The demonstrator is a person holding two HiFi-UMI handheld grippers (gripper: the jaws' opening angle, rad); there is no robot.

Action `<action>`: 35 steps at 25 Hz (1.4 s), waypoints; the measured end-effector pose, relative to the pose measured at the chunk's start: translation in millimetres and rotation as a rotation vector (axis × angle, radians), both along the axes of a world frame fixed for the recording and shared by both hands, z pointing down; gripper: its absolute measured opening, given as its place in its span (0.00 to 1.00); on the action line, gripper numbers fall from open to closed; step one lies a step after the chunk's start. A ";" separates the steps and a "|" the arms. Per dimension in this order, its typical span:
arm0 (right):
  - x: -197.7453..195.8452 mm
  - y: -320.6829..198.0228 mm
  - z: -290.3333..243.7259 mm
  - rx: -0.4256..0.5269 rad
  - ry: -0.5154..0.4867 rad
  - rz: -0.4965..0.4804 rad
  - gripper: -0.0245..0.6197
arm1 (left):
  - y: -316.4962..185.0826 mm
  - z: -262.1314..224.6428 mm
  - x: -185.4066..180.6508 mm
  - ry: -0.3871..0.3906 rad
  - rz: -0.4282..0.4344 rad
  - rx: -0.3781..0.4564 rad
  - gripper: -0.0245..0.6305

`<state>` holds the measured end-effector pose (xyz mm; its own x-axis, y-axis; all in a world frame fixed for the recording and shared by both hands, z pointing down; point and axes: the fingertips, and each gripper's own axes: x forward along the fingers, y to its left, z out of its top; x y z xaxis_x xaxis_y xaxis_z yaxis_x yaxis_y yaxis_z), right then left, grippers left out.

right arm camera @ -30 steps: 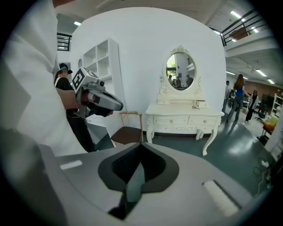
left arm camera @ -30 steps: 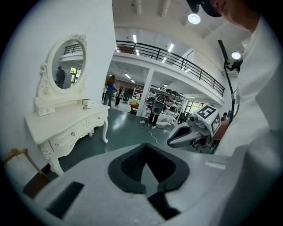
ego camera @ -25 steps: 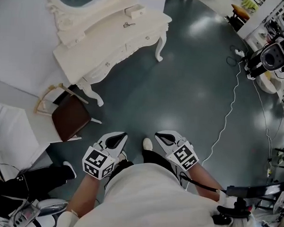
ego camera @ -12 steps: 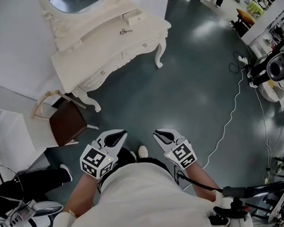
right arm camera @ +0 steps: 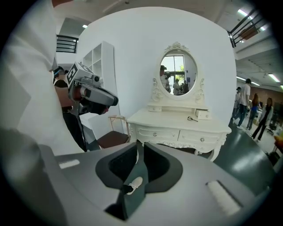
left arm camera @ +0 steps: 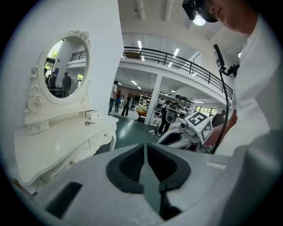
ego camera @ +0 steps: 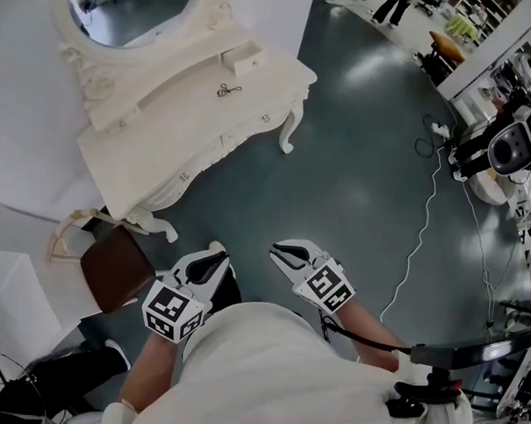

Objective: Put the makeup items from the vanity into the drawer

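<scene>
Progress: not begun — we stand well off the vanity | small dark item lies on its surface | left tongs and right tongs together, empty

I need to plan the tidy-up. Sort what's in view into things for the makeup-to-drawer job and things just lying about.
For the job: vanity, small dark item on its top, closed front drawers, left gripper and right gripper, both shut, empty.

Lying about: brown chair, white cable.
</scene>
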<state>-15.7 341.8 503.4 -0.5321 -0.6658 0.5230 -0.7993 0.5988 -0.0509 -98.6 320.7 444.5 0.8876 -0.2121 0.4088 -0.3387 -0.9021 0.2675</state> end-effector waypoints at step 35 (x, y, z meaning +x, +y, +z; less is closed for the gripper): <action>108.6 -579.6 104.0 0.017 0.369 -0.437 0.17 | -454.3 -24.4 58.0 -0.042 -0.398 -0.060 0.04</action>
<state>92.9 -237.8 607.4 -0.5446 -0.4348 0.7172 -0.4400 0.8761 0.1970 -40.6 -133.6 420.1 0.7231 -0.5105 0.4653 -0.6702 -0.6817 0.2936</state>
